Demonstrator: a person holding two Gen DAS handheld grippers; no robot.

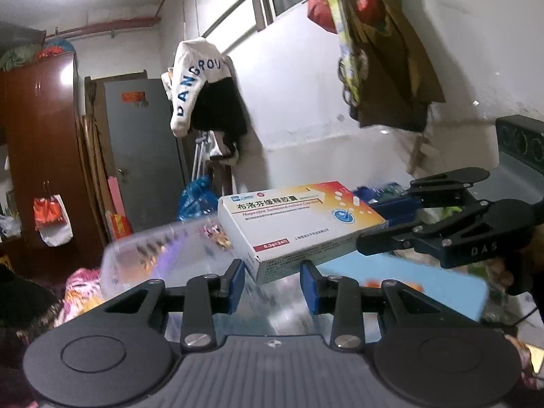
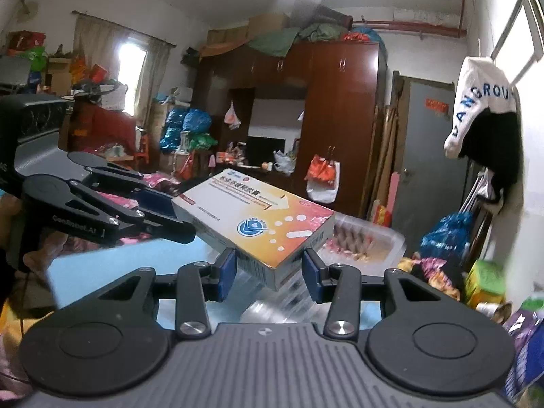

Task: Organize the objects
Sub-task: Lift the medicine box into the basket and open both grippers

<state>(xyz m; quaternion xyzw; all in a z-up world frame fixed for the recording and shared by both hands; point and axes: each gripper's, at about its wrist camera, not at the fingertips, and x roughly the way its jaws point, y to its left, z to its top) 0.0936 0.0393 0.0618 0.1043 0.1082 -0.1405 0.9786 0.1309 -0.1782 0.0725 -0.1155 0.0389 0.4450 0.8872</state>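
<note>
A white and orange medicine box [image 1: 299, 224] is held up in the air between both grippers. My left gripper [image 1: 272, 280] is shut on its near corner. My right gripper [image 2: 269, 273] is shut on the opposite corner of the medicine box [image 2: 261, 224]. In the left wrist view the right gripper [image 1: 391, 217] comes in from the right onto the box's end. In the right wrist view the left gripper [image 2: 170, 210] comes in from the left. A clear plastic container [image 1: 163, 255] with small wrapped items sits behind and below the box, and it also shows in the right wrist view [image 2: 367, 241].
A light blue lid or board [image 1: 425, 285] lies under the grippers. A brown wardrobe [image 2: 340, 119] and a grey door [image 1: 142, 156] stand behind. Clothes hang on the white wall [image 1: 200, 91]. Bags and clutter [image 2: 448, 234] lie along the wall.
</note>
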